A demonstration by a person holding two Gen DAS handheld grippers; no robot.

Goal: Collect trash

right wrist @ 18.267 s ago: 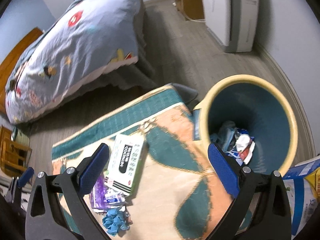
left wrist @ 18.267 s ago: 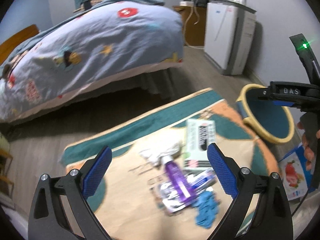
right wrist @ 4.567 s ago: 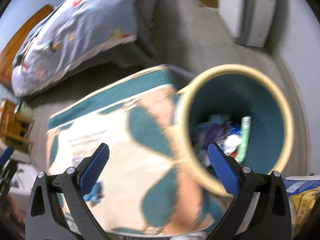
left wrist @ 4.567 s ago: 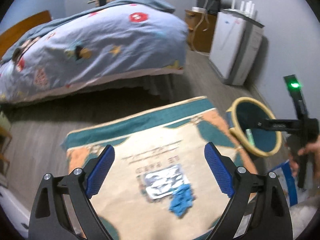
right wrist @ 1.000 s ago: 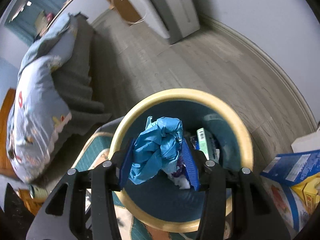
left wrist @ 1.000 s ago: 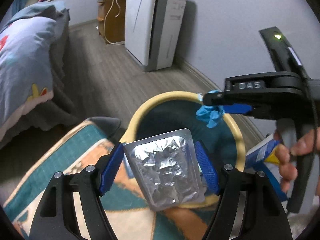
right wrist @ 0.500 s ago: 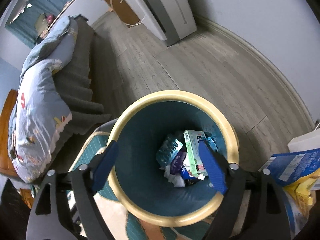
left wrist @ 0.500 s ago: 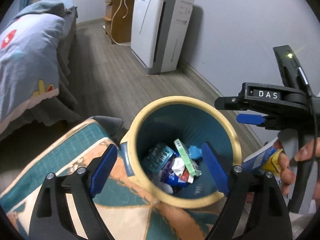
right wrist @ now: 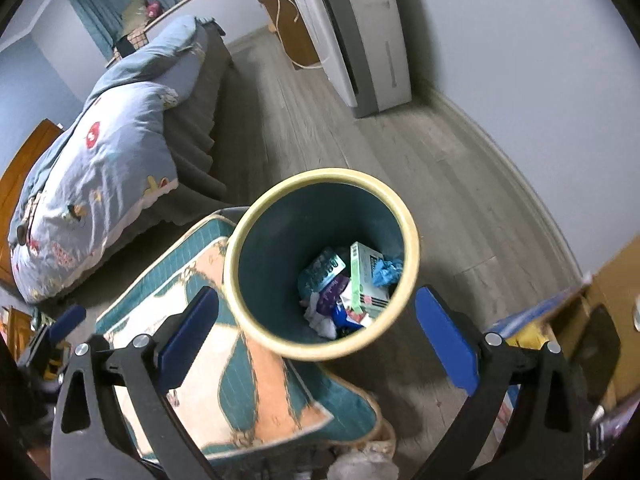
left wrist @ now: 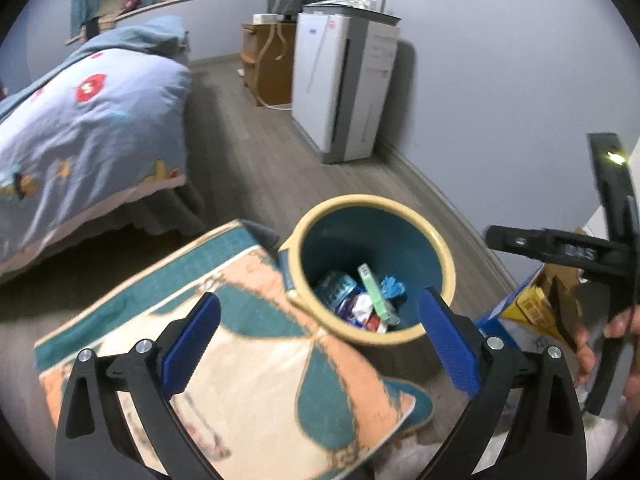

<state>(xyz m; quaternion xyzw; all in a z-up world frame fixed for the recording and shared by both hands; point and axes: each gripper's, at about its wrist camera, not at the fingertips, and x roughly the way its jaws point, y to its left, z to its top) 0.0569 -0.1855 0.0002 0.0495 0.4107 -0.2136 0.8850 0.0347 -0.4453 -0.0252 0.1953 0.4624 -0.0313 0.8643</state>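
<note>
A: What do the room and floor look like?
B: Grey wood floor [left wrist: 256,168], a bed [left wrist: 88,120] at upper left, a white appliance [left wrist: 344,84] against the wall, and a teal-and-peach rug [left wrist: 248,360] at lower centre.

A: And the trash?
B: It sits in the upright, yellow-rimmed bin [right wrist: 240,248], mouth up; the green box [right wrist: 362,276] stands on end beside the blue glove [right wrist: 386,270].

A: The jaws?
B: The left gripper [left wrist: 320,336] and right gripper [right wrist: 316,328] have both just been opening; they stand spread and empty (the bin is beyond them, centre frame).
</note>
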